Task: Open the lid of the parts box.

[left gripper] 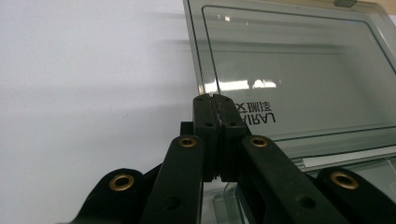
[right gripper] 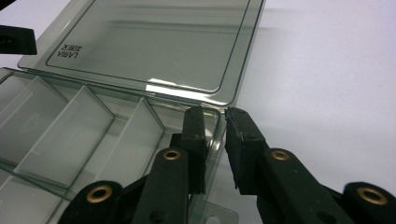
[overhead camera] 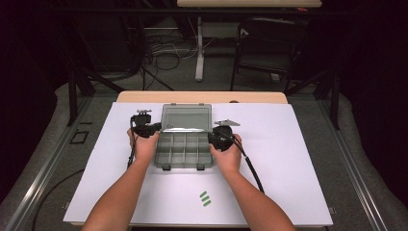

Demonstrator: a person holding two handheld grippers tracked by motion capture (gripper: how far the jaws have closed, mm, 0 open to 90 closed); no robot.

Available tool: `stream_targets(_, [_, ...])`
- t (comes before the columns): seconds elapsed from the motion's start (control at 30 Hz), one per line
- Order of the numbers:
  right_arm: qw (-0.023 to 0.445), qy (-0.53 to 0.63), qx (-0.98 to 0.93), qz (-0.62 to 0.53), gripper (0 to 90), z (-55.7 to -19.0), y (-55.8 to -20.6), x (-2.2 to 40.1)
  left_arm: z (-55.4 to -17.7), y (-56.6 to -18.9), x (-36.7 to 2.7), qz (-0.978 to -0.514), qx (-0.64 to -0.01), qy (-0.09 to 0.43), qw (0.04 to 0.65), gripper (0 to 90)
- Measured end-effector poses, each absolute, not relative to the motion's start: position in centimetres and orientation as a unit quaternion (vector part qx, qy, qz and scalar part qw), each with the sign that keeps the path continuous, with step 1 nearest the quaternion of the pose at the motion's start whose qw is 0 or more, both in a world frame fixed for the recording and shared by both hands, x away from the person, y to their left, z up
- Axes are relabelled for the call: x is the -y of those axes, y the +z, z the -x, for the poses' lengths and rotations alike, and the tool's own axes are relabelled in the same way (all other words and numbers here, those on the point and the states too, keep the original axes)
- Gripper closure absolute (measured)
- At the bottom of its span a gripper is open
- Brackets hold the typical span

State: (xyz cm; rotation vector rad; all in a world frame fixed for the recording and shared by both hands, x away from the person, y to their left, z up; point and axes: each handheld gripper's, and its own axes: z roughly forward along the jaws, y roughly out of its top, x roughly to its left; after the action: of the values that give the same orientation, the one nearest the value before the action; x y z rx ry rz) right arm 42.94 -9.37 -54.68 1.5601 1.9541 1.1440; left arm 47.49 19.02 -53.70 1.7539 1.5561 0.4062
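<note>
A clear grey compartment box (overhead camera: 183, 150) lies open mid-table, its lid (overhead camera: 186, 117) folded back flat behind it. My left gripper (overhead camera: 153, 129) rests at the box's left rear corner. In the left gripper view its jaws (left gripper: 214, 100) are pressed together with nothing between them, over the lid (left gripper: 299, 70) near the hinge. My right gripper (overhead camera: 211, 136) is at the box's right side. In the right gripper view it (right gripper: 214, 112) straddles the right wall (right gripper: 217, 135), one jaw inside the tray (right gripper: 70, 130) and one outside, gripping that wall. The compartments look empty.
A white sheet (overhead camera: 288, 144) covers the table, with a green logo (overhead camera: 206, 198) near the front edge. The right gripper's cable (overhead camera: 252, 171) trails back toward the person. Behind the table stand a chair (overhead camera: 269, 43), a table leg (overhead camera: 199, 48) and floor cables.
</note>
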Motion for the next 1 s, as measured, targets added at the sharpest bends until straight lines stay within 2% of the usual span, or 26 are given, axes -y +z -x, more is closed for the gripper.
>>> stream_targets(0.83, [0.192,0.410,-0.697,-0.556,76.8,-43.01,-54.79,9.38,-47.59,-53.94,-19.10,-0.680,-0.611,0.152,0.376,88.8])
stream_targets(0.9, [0.192,0.410,-0.698,-0.556,76.8,-43.01,-54.77,9.39,-47.56,-53.90,-19.15,-0.678,-0.612,0.152,0.377,85.5])
stream_targets(1.0, [0.191,0.406,-0.700,-0.555,71.5,-42.98,-54.58,9.57,-47.36,-53.52,-19.40,-0.679,-0.611,0.154,0.378,81.0])
